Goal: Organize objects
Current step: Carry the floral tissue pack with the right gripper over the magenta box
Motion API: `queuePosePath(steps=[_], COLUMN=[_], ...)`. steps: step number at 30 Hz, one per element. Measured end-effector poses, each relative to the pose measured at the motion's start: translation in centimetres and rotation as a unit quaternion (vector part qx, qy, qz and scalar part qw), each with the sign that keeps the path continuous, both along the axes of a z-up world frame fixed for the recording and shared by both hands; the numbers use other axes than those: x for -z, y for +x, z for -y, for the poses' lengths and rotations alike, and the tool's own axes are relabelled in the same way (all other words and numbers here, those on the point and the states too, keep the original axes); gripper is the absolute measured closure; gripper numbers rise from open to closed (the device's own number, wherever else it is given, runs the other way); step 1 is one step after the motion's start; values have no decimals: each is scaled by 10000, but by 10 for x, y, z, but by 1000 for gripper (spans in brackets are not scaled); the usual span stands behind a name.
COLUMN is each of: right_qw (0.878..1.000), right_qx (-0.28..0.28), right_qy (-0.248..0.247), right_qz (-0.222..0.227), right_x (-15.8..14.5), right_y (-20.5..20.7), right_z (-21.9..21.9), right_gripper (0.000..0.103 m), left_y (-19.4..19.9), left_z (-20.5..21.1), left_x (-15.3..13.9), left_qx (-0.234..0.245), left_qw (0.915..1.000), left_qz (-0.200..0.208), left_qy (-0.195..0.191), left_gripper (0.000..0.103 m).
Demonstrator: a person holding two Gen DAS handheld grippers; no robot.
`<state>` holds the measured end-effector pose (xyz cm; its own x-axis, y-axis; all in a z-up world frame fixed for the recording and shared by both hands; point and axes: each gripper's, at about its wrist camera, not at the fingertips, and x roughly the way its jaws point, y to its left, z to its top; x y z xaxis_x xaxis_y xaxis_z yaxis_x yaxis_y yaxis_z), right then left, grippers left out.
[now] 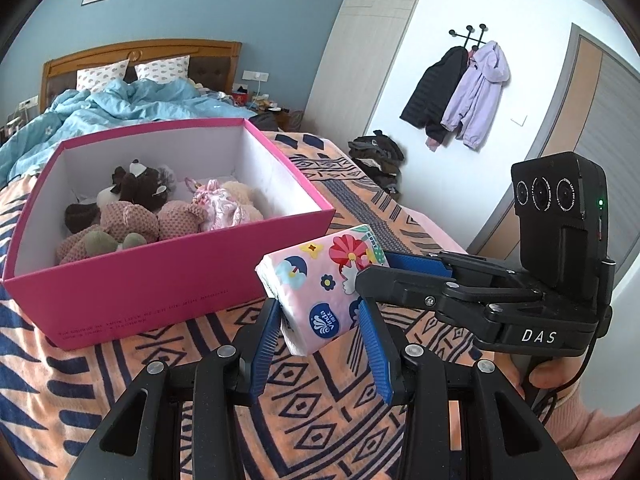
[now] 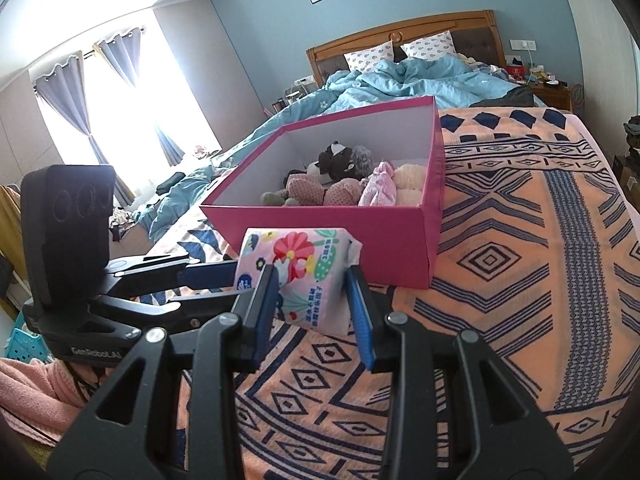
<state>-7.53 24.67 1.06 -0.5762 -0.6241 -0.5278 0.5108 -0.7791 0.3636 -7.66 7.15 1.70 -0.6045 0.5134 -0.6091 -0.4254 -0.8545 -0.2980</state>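
Observation:
A pink flowered tissue pack [image 1: 320, 284] is held in the air just in front of a pink box [image 1: 160, 280], and both grippers grip it. My left gripper [image 1: 320, 312] is shut on its near end. My right gripper [image 2: 312, 276] is shut on the other end of the tissue pack [image 2: 300, 272], and it shows in the left wrist view reaching in from the right [image 1: 384, 272]. The pink box [image 2: 340, 236] stands on the orange patterned blanket [image 2: 500, 280] and holds several plush toys [image 1: 132, 208] and a pink doll garment [image 2: 380, 188].
A blue duvet [image 1: 100, 112] and pillows lie behind the box, against the wooden headboard. Coats [image 1: 460, 96] hang on the right wall above a pile of dark clothes [image 1: 380, 156]. A window with curtains [image 2: 100, 92] is on the left. The blanket stretches to the right of the box.

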Motion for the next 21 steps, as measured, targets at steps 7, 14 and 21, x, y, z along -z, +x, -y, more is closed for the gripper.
queuePosePath(steps=[7, 14, 21], right_qw=[10000, 10000, 9999], right_qx=[6, 8, 9], right_qy=[10, 9, 15], right_qz=[-24, -69, -143], right_x=[-2, -5, -11], right_y=[-1, -2, -4], right_z=[0, 0, 2], right_gripper=[65, 65, 64], left_y=[0, 0, -1], left_z=[0, 1, 1], left_x=[-4, -7, -12], left_qx=[-4, -29, -35], left_qw=[10000, 9999, 9998], left_qz=[-79, -121, -191], left_qy=[-12, -20, -27], left_gripper=[63, 62, 63])
